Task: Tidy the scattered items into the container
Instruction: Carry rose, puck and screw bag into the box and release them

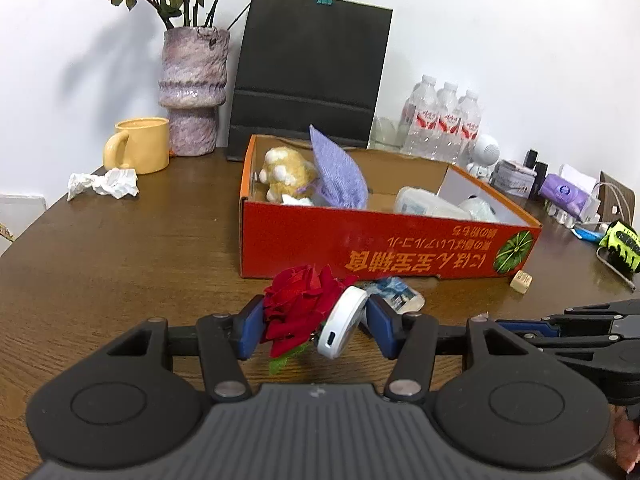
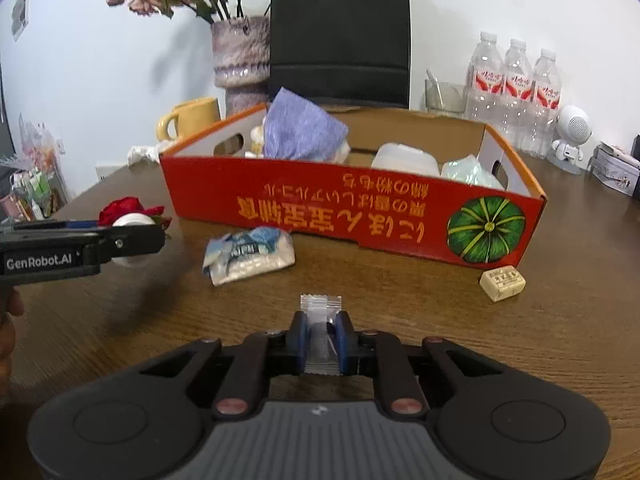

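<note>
pickup looks done — red rose (image 1: 298, 312) and white case (image 1: 342, 322) are pinched together in the left gripper (image 1: 314, 326), probably firmly; a clear sachet (image 2: 322, 334) is clamped in the right gripper (image 2: 322, 340). next: both carried up-frame over the orange box (image 2: 352, 204) wall, then released.

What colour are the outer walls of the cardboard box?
Red, with orange rim and yellow lettering on the cardboard box; clearest in the right wrist view.

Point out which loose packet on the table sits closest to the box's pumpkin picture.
The small tan wrapped cube, right below the pumpkin corner of the red cardboard box; the blue-and-white crumpled packet lies farther left.
</note>
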